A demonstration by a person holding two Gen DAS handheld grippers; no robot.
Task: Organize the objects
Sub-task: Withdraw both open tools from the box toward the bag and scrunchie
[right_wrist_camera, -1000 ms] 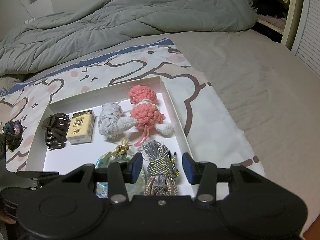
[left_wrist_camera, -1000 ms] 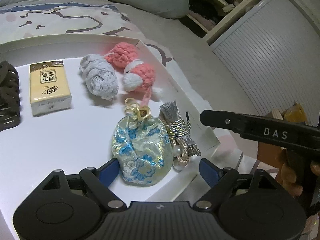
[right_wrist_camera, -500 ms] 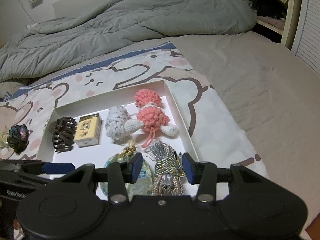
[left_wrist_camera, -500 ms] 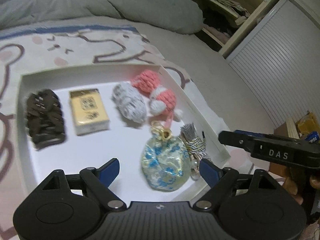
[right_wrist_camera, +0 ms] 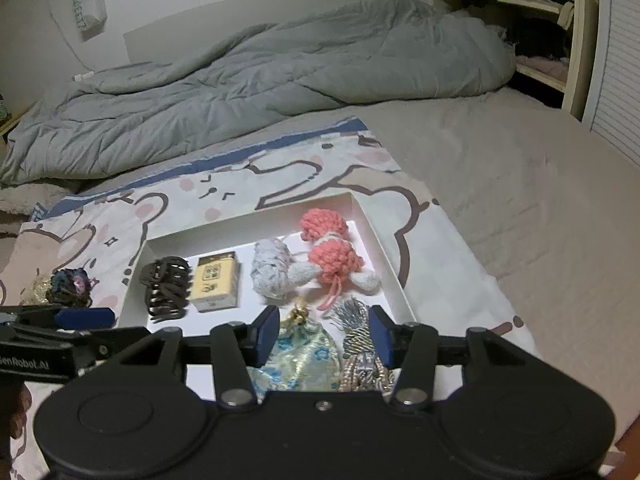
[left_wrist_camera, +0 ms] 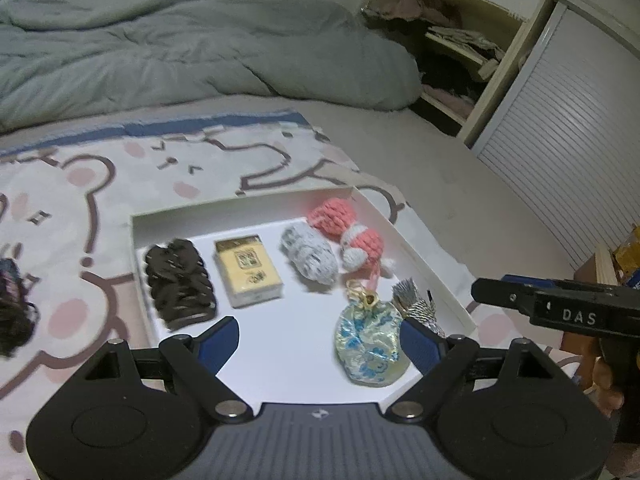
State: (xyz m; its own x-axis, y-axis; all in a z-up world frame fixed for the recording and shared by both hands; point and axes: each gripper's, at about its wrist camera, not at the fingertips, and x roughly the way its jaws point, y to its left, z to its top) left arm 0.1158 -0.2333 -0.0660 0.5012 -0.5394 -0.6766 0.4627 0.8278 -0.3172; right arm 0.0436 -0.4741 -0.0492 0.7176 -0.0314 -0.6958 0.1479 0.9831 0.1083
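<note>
Tray: a shallow white tray (left_wrist_camera: 256, 210) lies on a bear-print sheet (left_wrist_camera: 80, 184) on the bed, filling the middle of both views.
Hair claw: a dark brown hair claw (left_wrist_camera: 180, 284) sits at the left end of the tray, blurred in the left wrist view.
Tissue pack: a yellow tissue pack (left_wrist_camera: 246, 270) lies just right of the claw.
Grey knit: a grey crocheted roll (left_wrist_camera: 308, 256) lies right of the pack, touching the pink toy.
Pink toy: a pink and white crocheted toy (left_wrist_camera: 348, 228) rests against the tray's right wall, its cord trailing toward the pouch.
Pouch: a blue-flowered brocade pouch (left_wrist_camera: 368, 344) with a gold tie lies in the tray's lower right part.
Tassel: a silver-grey tassel cord (right_wrist_camera: 360, 340) lies just right of the pouch, by the right wall.
Left gripper: the left gripper (left_wrist_camera: 320, 340) hovers over the tray's near edge, fingers spread wide and empty.
Right gripper: the right gripper (right_wrist_camera: 324, 336) hangs above the pouch and tassel; its fingers have just been opening, they press on nothing, and both things lie in the tray beneath the gap.
Off the tray: a dark beaded bundle (right_wrist_camera: 70, 286) lies on the sheet, left of the tray.
Background: a grey duvet (right_wrist_camera: 260, 80) is bunched across the top of the frame.
</note>
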